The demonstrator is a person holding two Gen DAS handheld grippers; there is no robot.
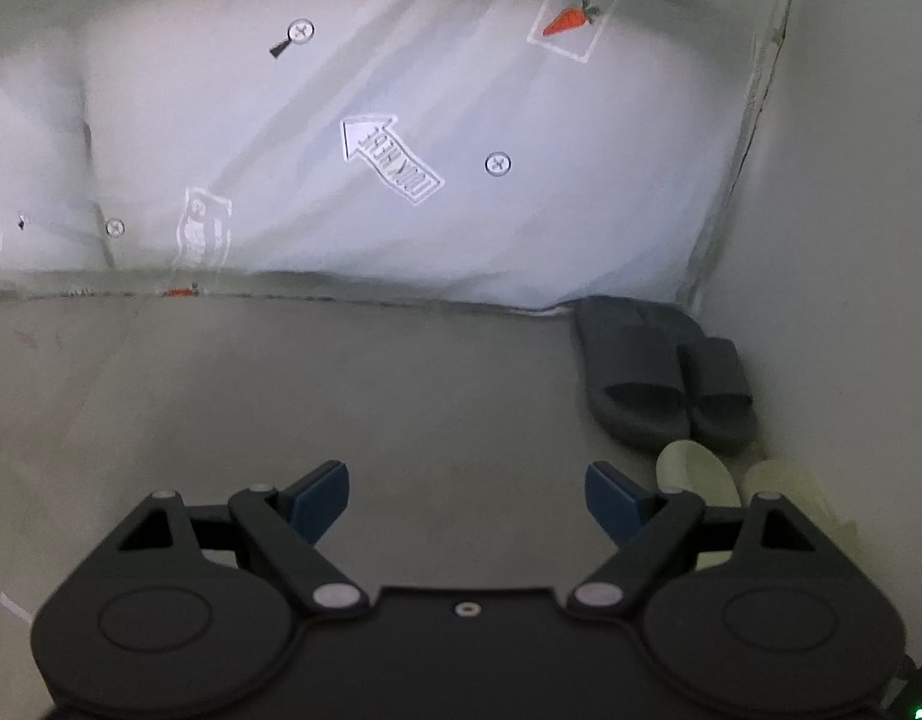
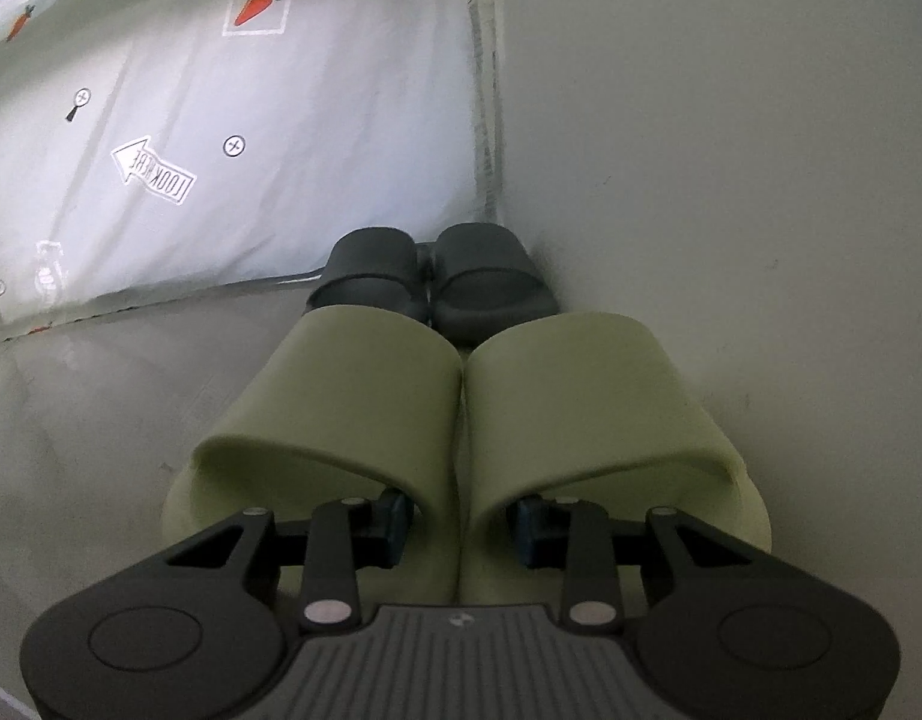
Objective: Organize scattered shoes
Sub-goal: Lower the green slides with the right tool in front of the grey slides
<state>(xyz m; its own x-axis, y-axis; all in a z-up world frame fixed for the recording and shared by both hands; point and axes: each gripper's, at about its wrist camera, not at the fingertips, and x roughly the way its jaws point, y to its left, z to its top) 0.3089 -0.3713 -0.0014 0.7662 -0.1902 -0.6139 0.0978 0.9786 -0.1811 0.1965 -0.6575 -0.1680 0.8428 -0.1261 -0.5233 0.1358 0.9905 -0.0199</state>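
Green slippers seemingly straddled by hand-held gripper

2 green slippers, 2 grey slippers, 1 printed curtain.

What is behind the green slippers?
Behind the green slippers stand two grey slippers, side by side, against the sheet. Their heels are covered by the green pair.

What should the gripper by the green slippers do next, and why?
Probably back straight out. The right gripper is open, one finger under each strap of the green slippers, which already sit side by side on the floor behind the grey slippers along the wall. Both pairs look lined up, so nothing seems left to grip.
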